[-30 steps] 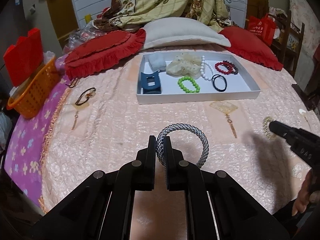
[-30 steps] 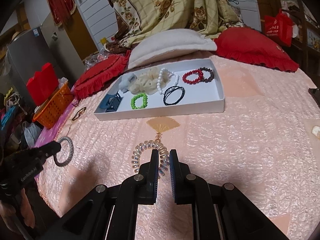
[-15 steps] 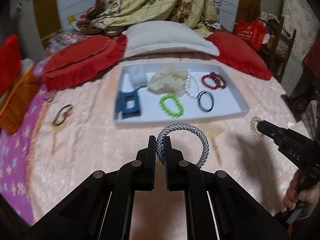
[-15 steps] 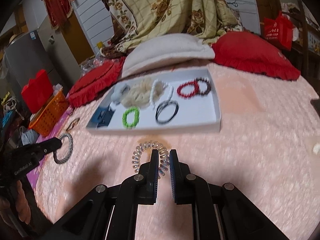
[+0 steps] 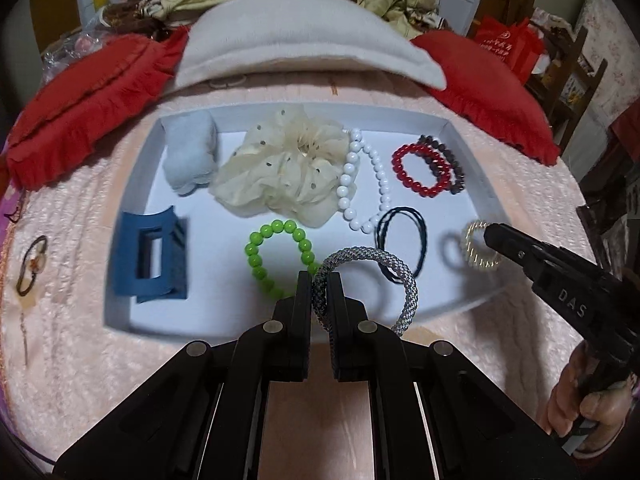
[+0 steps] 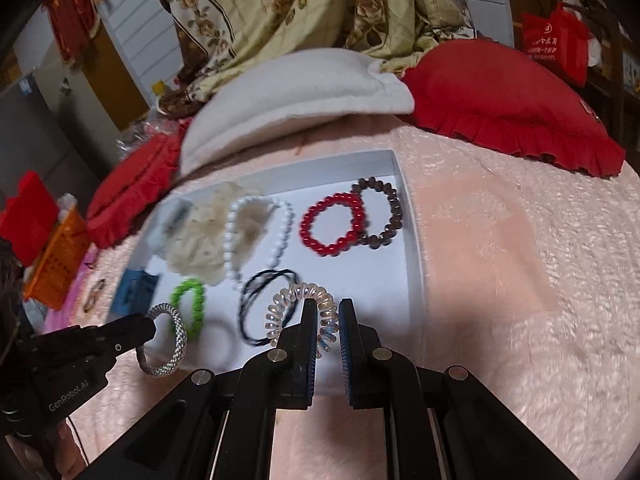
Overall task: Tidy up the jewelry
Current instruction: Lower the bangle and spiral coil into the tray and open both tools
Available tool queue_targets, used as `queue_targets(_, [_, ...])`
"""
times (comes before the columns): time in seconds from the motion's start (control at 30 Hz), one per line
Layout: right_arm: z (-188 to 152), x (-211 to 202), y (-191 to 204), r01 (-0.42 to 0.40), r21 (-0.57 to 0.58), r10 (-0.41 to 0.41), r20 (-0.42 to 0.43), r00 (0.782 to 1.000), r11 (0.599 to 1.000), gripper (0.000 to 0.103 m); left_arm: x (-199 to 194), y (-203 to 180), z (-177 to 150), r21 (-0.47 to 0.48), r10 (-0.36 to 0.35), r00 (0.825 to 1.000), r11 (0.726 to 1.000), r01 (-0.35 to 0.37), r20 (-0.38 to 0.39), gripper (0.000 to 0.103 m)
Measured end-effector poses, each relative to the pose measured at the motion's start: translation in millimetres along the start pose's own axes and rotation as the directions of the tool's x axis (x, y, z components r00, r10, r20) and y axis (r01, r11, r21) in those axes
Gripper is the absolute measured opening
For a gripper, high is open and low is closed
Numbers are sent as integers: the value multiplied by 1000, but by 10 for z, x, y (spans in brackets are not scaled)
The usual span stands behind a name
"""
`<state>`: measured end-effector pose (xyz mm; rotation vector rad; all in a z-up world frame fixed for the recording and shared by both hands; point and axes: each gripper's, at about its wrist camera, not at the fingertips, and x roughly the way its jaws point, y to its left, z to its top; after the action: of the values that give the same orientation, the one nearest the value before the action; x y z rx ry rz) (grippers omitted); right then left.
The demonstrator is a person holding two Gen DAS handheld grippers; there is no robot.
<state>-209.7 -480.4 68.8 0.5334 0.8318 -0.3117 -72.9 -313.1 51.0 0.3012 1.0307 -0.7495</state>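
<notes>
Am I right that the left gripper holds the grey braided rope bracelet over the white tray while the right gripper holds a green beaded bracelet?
Not quite. The right gripper holds a clear spiral coil hair tie, as the right wrist view shows; the green beaded bracelet lies in the white tray. The left gripper does hold the grey braided rope bracelet over it.

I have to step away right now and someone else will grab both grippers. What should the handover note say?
Left gripper: shut on the grey braided bracelet, held over the near edge of the white tray.
Right gripper: shut on the clear spiral hair tie, held over the tray's near right part.
Already in the tray: blue hair claw, green bead bracelet, cream scrunchie, white bead strand, red bead bracelet, dark bead bracelet, black hair ties.
Left to do: set down both held pieces; one hair tie with a charm still lies on the bedspread, left of the tray.
</notes>
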Motion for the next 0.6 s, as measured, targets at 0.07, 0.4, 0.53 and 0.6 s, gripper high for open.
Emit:
queue_targets(0.07, [5, 62, -7, 2, -6, -2, -6, 1000, 1000, 10, 95, -12, -4, -2, 0, 1000, 1000, 0, -15, 6])
queue_targets(0.4, [-87, 184, -31, 5, -5, -5, -20, 1000, 1000, 10, 260, -76, -71, 15, 23, 1000, 1000, -23, -18, 6])
queue_targets(0.53, [-118, 165, -61, 0, 17, 0, -27, 1000, 1000, 10, 254, -71, -69, 2, 20, 1000, 1000, -20, -18, 9])
queue_targets(0.6, [-135, 135, -68, -2, 24, 3, -25, 1000, 1000, 11, 250, -81, -73, -1, 14, 1000, 1000, -14, -17, 11])
